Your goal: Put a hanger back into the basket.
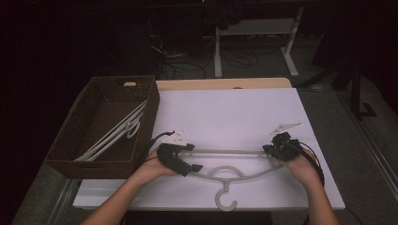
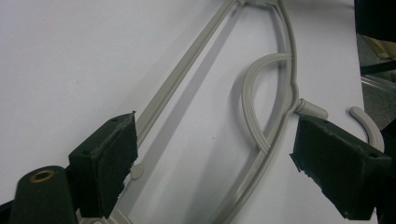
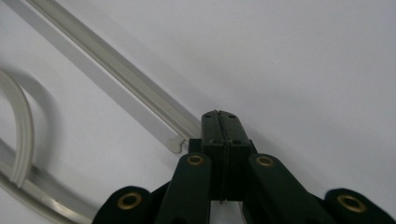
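Left tool (image 2: 215, 154) gaping astride hanger (image 1: 225, 174) | right tool (image 3: 219, 122) clamped at hanger's end, grip on it unclear | one-ended lift risks swinging, slipping onto counter (image 1: 225, 112)

Beyond my fingers the white table (image 1: 234, 112) runs to a pale wooden edge (image 1: 225, 84). Past that the room is dark: a grey floor (image 1: 263, 65) strewn with cables (image 1: 187, 65), and the white legs of another desk (image 1: 291, 44) further back.
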A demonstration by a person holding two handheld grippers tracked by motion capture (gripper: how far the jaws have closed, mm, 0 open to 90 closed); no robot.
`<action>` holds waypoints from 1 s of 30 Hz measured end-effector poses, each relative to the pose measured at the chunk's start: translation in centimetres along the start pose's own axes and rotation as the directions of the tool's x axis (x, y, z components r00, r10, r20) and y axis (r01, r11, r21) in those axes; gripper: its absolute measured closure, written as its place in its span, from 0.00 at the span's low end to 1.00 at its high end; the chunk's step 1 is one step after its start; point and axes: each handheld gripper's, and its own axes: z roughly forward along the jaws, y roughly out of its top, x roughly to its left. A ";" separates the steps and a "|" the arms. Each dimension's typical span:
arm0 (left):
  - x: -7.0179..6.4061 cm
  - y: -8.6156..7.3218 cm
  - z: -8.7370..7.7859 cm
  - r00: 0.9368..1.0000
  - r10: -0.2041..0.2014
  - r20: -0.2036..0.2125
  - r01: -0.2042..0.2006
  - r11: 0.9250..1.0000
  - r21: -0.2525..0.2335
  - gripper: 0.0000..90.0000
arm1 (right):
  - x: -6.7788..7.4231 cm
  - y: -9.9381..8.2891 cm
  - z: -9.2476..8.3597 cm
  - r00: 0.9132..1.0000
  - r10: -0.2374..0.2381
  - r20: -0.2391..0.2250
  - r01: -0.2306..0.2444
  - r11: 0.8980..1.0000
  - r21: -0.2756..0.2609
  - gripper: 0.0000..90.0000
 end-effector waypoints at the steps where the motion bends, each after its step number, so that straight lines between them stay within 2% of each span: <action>1: 0.0 0.0 0.0 1.000 0.001 0.001 -0.001 1.000 0.002 0.15 | -0.1 -0.1 0.1 1.000 -0.001 0.000 0.001 1.000 0.006 0.99; 13: -0.4 -0.1 0.7 0.999 0.035 0.030 -0.036 0.999 0.036 0.17 | -0.6 -0.1 0.7 1.000 0.022 -0.018 -0.022 1.000 0.021 0.99; 18: -0.7 -0.1 1.2 0.996 0.066 0.058 -0.070 0.994 0.084 0.23 | -0.7 0.0 0.9 0.999 0.034 -0.026 -0.034 0.999 0.028 0.99; 24: -1.1 0.0 2.3 0.988 0.128 0.087 -0.140 0.979 0.151 0.36 | -0.9 0.0 1.0 0.999 0.040 -0.029 -0.040 0.999 0.034 0.99; 27: -1.5 0.0 2.8 0.979 0.176 0.098 -0.193 0.962 0.192 0.46 | -0.9 0.0 1.1 0.999 0.042 -0.029 -0.041 0.999 0.035 0.99; 30: -1.9 0.0 3.2 0.971 0.210 0.113 -0.230 0.949 0.215 0.53 | -0.9 0.0 1.1 0.999 0.043 -0.029 -0.042 0.998 0.036 0.99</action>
